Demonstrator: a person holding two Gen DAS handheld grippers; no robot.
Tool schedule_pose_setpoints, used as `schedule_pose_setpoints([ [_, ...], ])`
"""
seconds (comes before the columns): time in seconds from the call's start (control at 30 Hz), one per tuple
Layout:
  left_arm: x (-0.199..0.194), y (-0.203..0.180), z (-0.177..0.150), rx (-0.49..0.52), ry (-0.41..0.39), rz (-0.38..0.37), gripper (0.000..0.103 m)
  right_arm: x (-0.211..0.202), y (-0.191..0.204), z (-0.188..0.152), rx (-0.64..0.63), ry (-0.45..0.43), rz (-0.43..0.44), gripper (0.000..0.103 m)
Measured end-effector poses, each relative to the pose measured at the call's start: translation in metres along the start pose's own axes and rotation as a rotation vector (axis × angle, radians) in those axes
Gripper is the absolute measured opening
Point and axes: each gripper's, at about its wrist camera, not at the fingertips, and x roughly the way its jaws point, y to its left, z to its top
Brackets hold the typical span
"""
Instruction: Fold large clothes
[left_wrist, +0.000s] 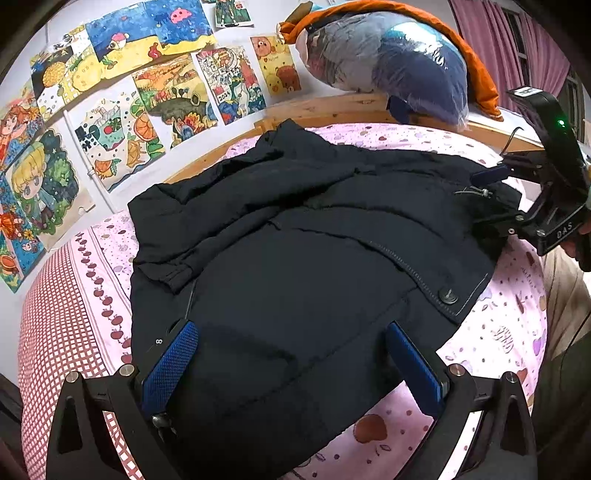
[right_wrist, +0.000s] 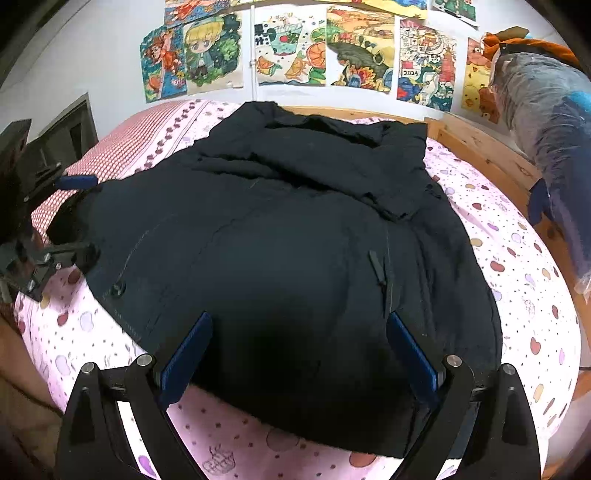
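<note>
the dark jacket (left_wrist: 295, 258) lies spread on the pink bed sheet (left_wrist: 498, 332). the left gripper (left_wrist: 291, 354) and the right gripper (right_wrist: 299, 347) both hover over its hem, jaws spread wide, holding nothing.

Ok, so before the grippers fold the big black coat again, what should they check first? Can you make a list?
1. Coat lies wholly on the bed: ok, no part hangs over the edge in either view.
2. Left gripper open and holding nothing: ok, its fingers stand wide apart over the coat's near edge.
3. Right gripper open and holding nothing: ok, fingers wide apart above the coat.
4. Coat lies smooth: not ok, the far part is bunched and creased.
5. Sleeves tucked in: cannot tell, the dark cloth hides the layers.
6. Drawcord out of the way: not ok, it lies loose on top beside the right gripper.
</note>
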Motion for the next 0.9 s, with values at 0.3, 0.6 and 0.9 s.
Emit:
schedule_pose_setpoints([
  [0.3, 0.004, 0.004, -0.004, -0.009, 0.019, -0.001, 0.102, 0.003, -0.006, -0.014, 0.039, 0.029, 0.020, 0.093],
  [0.6, -0.001, 0.009, -0.011, -0.022, -0.004, -0.014, 0.102, -0.003, 0.003, -0.026, -0.053, 0.064, 0.034, 0.093],
  [0.9, -0.011, -0.018, -0.023, 0.148, -0.040, -0.059, 0.102, -0.002, 0.025, -0.036, -0.243, 0.097, -0.060, 0.093],
])
